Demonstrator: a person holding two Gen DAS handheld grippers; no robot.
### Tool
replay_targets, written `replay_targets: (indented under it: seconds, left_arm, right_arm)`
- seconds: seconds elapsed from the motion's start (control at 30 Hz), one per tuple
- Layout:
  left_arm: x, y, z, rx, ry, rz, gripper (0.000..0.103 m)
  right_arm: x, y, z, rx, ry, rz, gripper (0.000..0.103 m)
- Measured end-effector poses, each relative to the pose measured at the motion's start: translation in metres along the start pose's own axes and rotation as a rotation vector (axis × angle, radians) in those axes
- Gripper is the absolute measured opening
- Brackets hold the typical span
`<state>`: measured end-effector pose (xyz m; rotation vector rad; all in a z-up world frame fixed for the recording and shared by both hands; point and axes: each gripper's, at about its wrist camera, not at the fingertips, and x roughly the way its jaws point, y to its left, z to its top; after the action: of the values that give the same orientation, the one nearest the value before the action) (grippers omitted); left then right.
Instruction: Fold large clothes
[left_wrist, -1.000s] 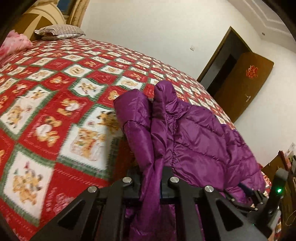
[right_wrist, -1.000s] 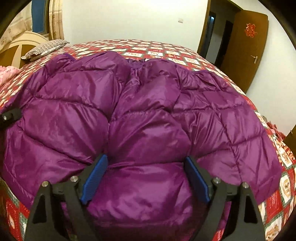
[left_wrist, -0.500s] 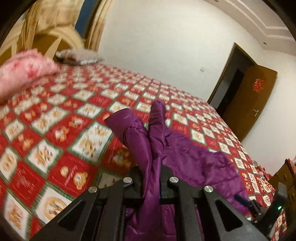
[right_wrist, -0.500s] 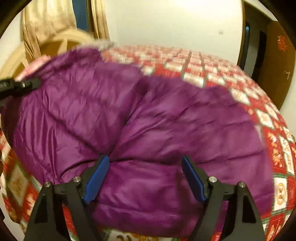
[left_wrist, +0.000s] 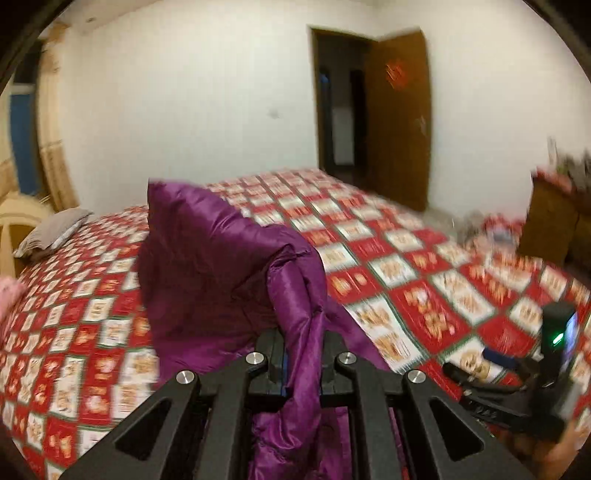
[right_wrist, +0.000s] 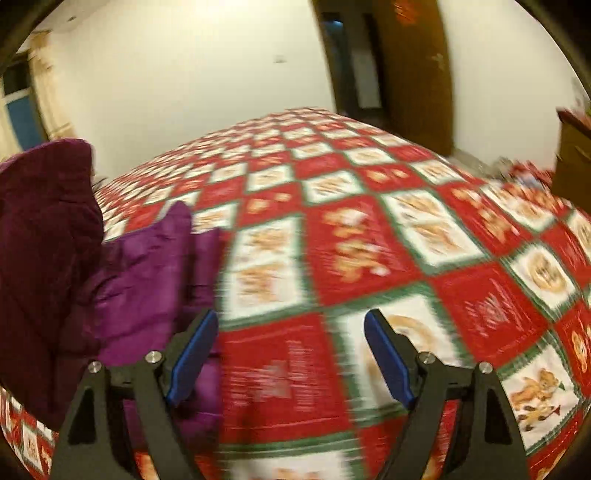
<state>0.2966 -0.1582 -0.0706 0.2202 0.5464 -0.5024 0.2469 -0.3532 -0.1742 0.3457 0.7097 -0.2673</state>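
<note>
A purple puffer jacket (left_wrist: 221, 266) is lifted off the red, white and green patterned bed cover (left_wrist: 406, 266). My left gripper (left_wrist: 301, 354) is shut on a fold of the jacket, which stands up bunched in front of it. In the right wrist view the jacket (right_wrist: 74, 251) hangs at the left, raised above the bed. My right gripper (right_wrist: 291, 354) is open and empty over the bare bed cover (right_wrist: 369, 240), with its left blue pad (right_wrist: 192, 354) next to the jacket's edge. The right gripper also shows in the left wrist view (left_wrist: 524, 373) at the lower right.
A grey pillow (left_wrist: 51, 230) lies by the headboard (left_wrist: 14, 218) at the left. A pink item (left_wrist: 9, 299) sits at the left edge. An open brown door (left_wrist: 399, 118) is at the back. A wooden cabinet (left_wrist: 557, 218) stands at the right.
My left gripper has lifted and swung the jacket to the left, bunching it up. My right gripper has come off the jacket and now faces bare bed cover. Both views have turned rightward.
</note>
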Motion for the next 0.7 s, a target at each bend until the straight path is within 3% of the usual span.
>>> replay_targets:
  seconds: [0.2,0.43,0.47,0.53,0.57,0.6,0.7]
  left_arm:
    - [0.056,-0.058,-0.037,0.146,0.118,-0.004,0.010]
    - [0.027,-0.092,-0.037,0.300,0.111,0.059,0.027]
    - [0.017,-0.094,-0.035,0.318,0.093,0.063,0.033]
    - [-0.008,-0.097,-0.031,0.337,0.040,0.055,0.057]
    - [-0.023,-0.095,-0.028,0.338,0.006,0.056,0.078]
    - [-0.034,-0.093,-0.026,0.334,-0.027,0.054,0.089]
    - [-0.062,-0.064,-0.016,0.279,-0.100,0.101,0.090]
  right_arm:
    - [0.004,-0.034,-0.007,0.068,0.034,-0.009,0.084]
    - [0.005,-0.039,-0.005,0.064,0.022,0.006,0.084]
    - [0.005,-0.039,-0.002,0.066,0.019,0.001,0.084]
    - [0.002,-0.039,0.005,0.059,0.006,-0.017,0.084]
    - [-0.001,-0.039,0.011,0.051,-0.005,-0.031,0.084]
    - [-0.004,-0.038,0.016,0.046,-0.016,-0.038,0.084]
    - [-0.016,-0.029,0.034,0.028,-0.038,-0.048,0.080]
